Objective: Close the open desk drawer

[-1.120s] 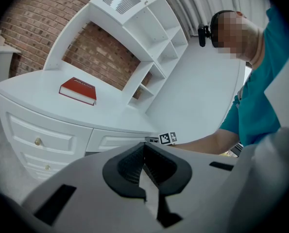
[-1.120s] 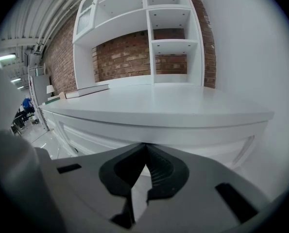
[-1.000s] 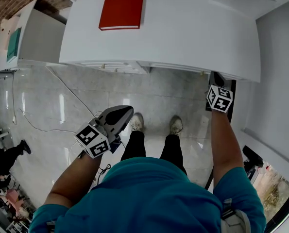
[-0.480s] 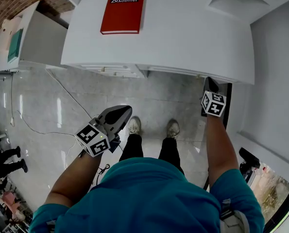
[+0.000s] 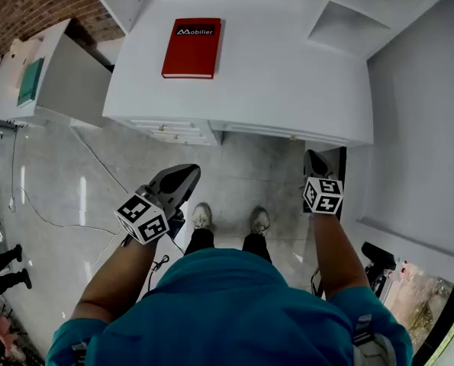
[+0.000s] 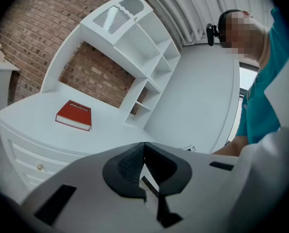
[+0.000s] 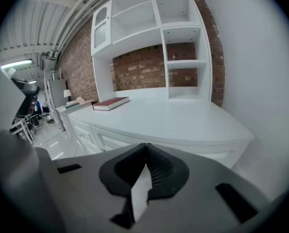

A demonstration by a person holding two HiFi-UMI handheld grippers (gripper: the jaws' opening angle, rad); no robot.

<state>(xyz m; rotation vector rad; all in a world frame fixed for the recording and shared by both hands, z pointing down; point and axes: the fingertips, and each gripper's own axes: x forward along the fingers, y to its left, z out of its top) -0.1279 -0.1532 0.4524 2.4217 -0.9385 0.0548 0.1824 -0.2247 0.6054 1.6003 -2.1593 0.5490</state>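
Observation:
A white desk (image 5: 288, 67) with a red book (image 5: 191, 47) on it fills the top of the head view. Its left drawer stack (image 5: 177, 128) sticks out slightly past the desk's front edge; a right drawer front (image 5: 288, 133) lies flush under the edge. My left gripper (image 5: 190, 171) is shut and empty, held over the floor well short of the drawers. My right gripper (image 5: 311, 155) is also shut and empty, just below the desk's right front edge and apart from it. The right gripper view shows the drawer fronts (image 7: 93, 132) ahead and to the left.
White shelving (image 5: 349, 14) rises at the desk's back right, and a grey wall (image 5: 417, 128) runs close along the right. A white cabinet (image 5: 66, 75) stands left of the desk. A thin cable (image 5: 43, 197) trails over the glossy floor. The person's shoes (image 5: 227, 218) are below the desk.
The right gripper has drawn back from the desk's right front edge, which it reached a second ago. The desk now sits farther off in view. The left gripper has barely moved.

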